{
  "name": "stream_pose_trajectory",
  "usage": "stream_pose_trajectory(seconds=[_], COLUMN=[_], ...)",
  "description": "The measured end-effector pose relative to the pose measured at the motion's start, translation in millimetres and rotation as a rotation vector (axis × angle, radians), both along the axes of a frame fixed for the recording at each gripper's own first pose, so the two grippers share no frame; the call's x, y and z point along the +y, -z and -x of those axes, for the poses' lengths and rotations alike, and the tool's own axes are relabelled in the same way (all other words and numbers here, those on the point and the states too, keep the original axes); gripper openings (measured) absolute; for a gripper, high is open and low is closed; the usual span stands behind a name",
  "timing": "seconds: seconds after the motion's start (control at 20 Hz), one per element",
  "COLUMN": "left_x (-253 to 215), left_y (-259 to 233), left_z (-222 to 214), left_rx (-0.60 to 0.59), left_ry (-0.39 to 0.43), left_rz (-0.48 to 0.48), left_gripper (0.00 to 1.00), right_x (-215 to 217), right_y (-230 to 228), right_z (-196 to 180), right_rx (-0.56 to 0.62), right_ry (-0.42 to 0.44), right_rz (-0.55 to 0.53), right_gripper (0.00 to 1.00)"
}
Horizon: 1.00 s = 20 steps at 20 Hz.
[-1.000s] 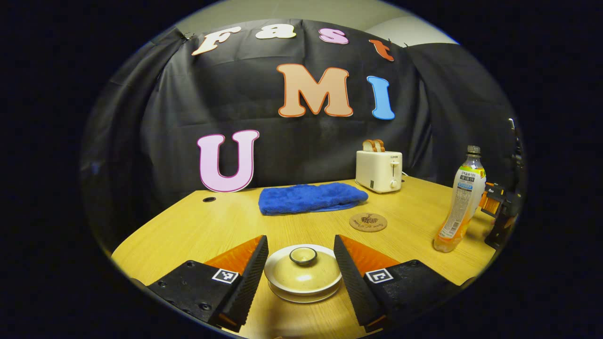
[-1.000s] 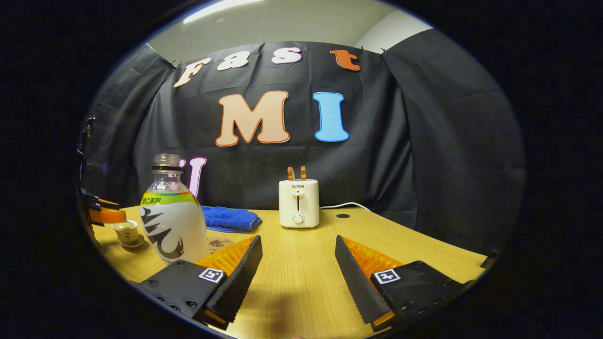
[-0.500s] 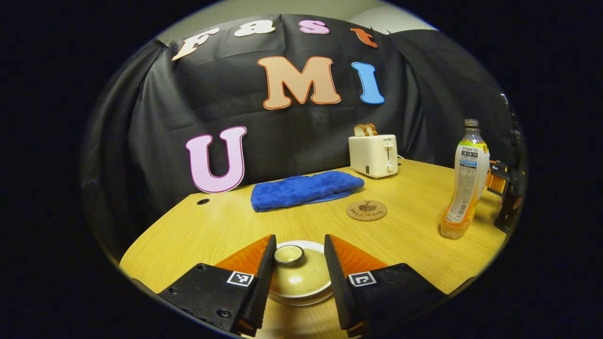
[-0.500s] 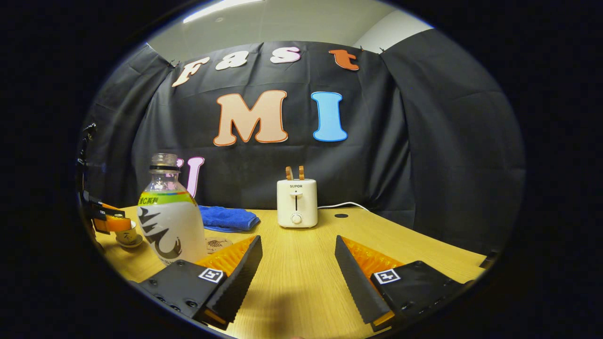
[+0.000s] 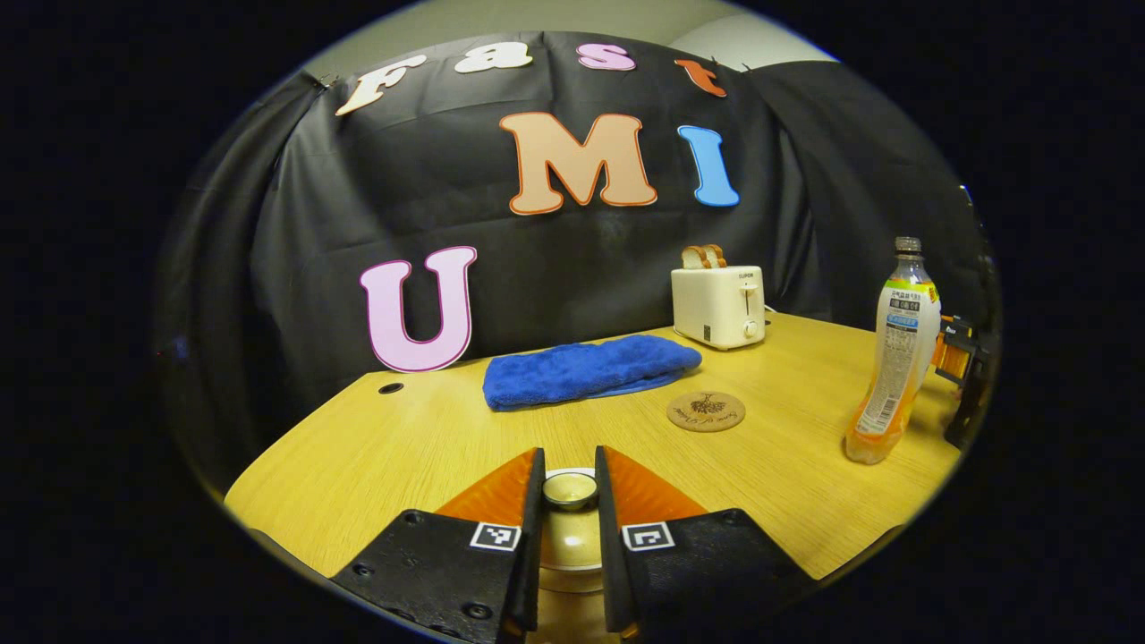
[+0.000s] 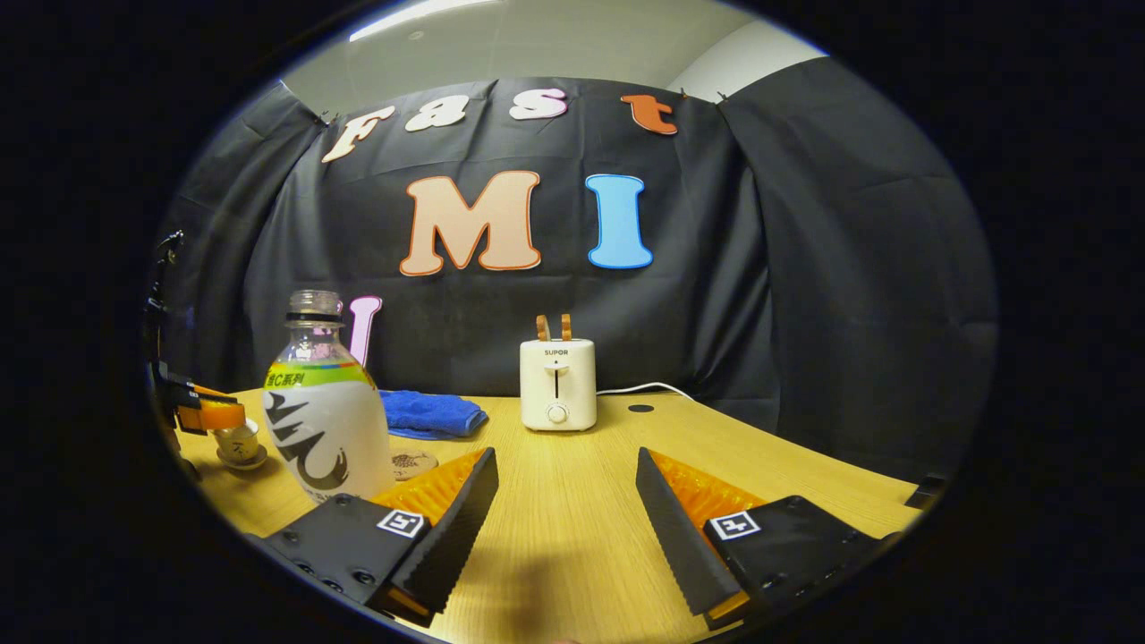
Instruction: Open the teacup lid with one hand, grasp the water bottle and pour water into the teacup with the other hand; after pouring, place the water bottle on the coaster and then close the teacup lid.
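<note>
Left gripper view: the left tongs (image 5: 569,487) have closed in a lot since a second ago, from wide apart on either side of the teacup lid (image 5: 570,528) to both fingers (image 5: 534,501) right against the lid's knob (image 5: 570,488). They look clamped on the knob, though contact on the far side is hard to confirm at this angle. The lid is still seated on the teacup, low between the fingers at the near edge of the counter (image 5: 402,438). Judgement: grip is made or nearly made, and the lift is the step next due. Further back are the coaster (image 5: 706,411), bare; a blue towel (image 5: 590,370); and a toaster (image 5: 718,306). The water bottle (image 5: 894,358) stands upright at far right, off the coaster, looking a little more upright in frame than before, which reads as camera shift, not bottle motion.

Right gripper view: the right tongs (image 6: 565,501) are wide apart with nothing between them, low over the counter (image 6: 564,519), much as a second ago. The water bottle (image 6: 324,407) stands just left of the left finger and is not gripped. The teacup (image 6: 238,444) sits far left with the left tongs (image 6: 207,413) over it. The toaster (image 6: 558,383) has drifted slightly left in frame, so the right hand moved only a touch. Judgement: the bottle grasp hasn't started; pouring, the coaster placement and closing the lid all remain
</note>
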State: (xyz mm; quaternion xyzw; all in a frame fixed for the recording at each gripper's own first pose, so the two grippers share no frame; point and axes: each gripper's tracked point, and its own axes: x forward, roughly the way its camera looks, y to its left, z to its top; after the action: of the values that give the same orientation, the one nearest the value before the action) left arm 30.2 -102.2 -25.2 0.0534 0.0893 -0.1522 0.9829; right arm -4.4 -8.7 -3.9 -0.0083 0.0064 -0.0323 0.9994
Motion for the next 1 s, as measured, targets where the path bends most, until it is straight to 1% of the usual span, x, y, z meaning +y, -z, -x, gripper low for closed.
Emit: stream_pose_trajectory(seconds=[0.1,0.15,0.2,0.25,0.35,0.4,0.45,0.5,0.55,0.75,0.8,0.85,0.9,1.0], left_x=[-1,-2,-2,0,1,5,8,11,15,27,33,37,41,48], left_y=[0,-2,-9,-18,-32,-37,-41,-44,-47,-52,-53,-54,-54,-53], left_z=[0,0,1,0,1,2,3,4,4,10,11,11,12,15], left_rx=[0.006,0.006,-0.005,-0.023,-0.052,-0.064,-0.076,-0.083,-0.089,-0.097,-0.104,-0.104,-0.107,-0.106], left_ry=[0.003,0.005,0.005,0.007,0.008,0.006,0.003,0.0,-0.004,-0.014,-0.021,-0.027,-0.031,-0.039], left_rz=[0.023,0.04,0.06,0.077,0.1,0.101,0.101,0.101,0.107,0.118,0.113,0.106,0.102,0.099], left_gripper=[0.23,0.23,0.23,0.23,0.23,0.23,0.23,0.23,0.23,0.23,0.23,0.23,0.23,0.23], right_x=[-2,-3,-3,-1,1,3,5,9,12,39,47,57,67,83], right_y=[-7,-11,-13,-16,-18,-17,-16,-15,-14,-7,-4,0,4,10], right_z=[5,8,11,16,24,28,33,38,43,61,65,69,70,72], right_rx=[-0.004,-0.009,-0.013,-0.013,-0.007,0.001,0.01,0.016,0.023,0.043,0.052,0.063,0.073,0.087], right_ry=[0.008,0.013,0.021,0.026,0.029,0.025,0.021,0.014,0.005,-0.068,-0.092,-0.122,-0.148,-0.19], right_rz=[0.004,0.002,0.004,0.012,0.025,0.028,0.031,0.032,0.032,0.02,0.014,0.01,0.009,0.006], right_gripper=[0.99,0.99,0.95,0.99,1.0,0.98,1.0,0.98,0.99,0.99,0.94,0.99,0.98,0.95])
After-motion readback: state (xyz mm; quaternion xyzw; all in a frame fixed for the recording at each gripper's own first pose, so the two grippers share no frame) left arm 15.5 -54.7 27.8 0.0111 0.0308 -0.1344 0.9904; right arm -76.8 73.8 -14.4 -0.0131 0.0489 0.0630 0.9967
